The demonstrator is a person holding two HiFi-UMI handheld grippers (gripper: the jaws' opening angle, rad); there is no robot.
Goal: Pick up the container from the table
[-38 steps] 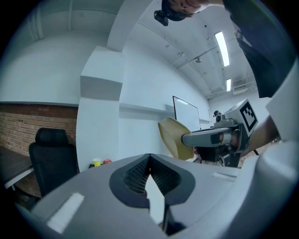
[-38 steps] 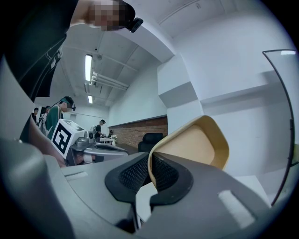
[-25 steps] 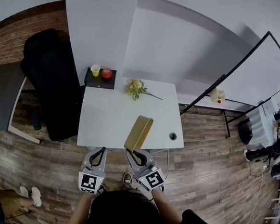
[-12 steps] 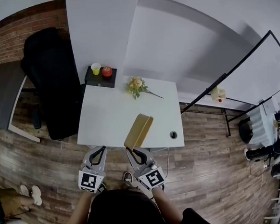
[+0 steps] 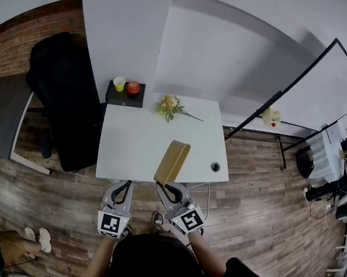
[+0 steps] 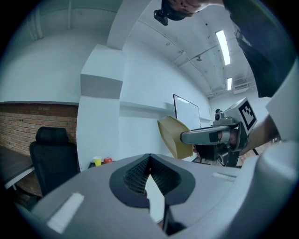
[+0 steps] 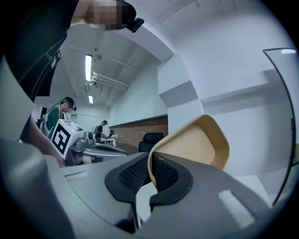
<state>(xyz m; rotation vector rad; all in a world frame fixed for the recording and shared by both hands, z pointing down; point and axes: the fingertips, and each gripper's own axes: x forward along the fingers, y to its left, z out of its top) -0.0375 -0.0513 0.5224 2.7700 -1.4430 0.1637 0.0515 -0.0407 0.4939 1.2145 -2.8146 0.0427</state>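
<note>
Nothing has shifted since the earlier frames: right tongs (image 7: 150, 161) stay clenched on the rim of the tan container (image 5: 173, 160), which juts just ahead of them, apparently clear of the counter (image 5: 132, 150). Left tongs (image 6: 148, 158), closed and empty, hover alongside. The pickup looks accomplished.

Office: whiteboard (image 5: 320, 92), desk chair (image 5: 62, 96), brick wall (image 5: 9, 41)

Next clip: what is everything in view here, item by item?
table: one, white, centre of the head view
container: one, tan, held tilted over the table's near edge
flowers: one bunch, yellowish, table's far side
black stand: one, behind the table
cup: one, yellow, on the stand
fruit: one, red, beside the cup
office chair: one, black, left of the table
whiteboard: one, right
left gripper: shut, empty
right gripper: shut on the container
</note>
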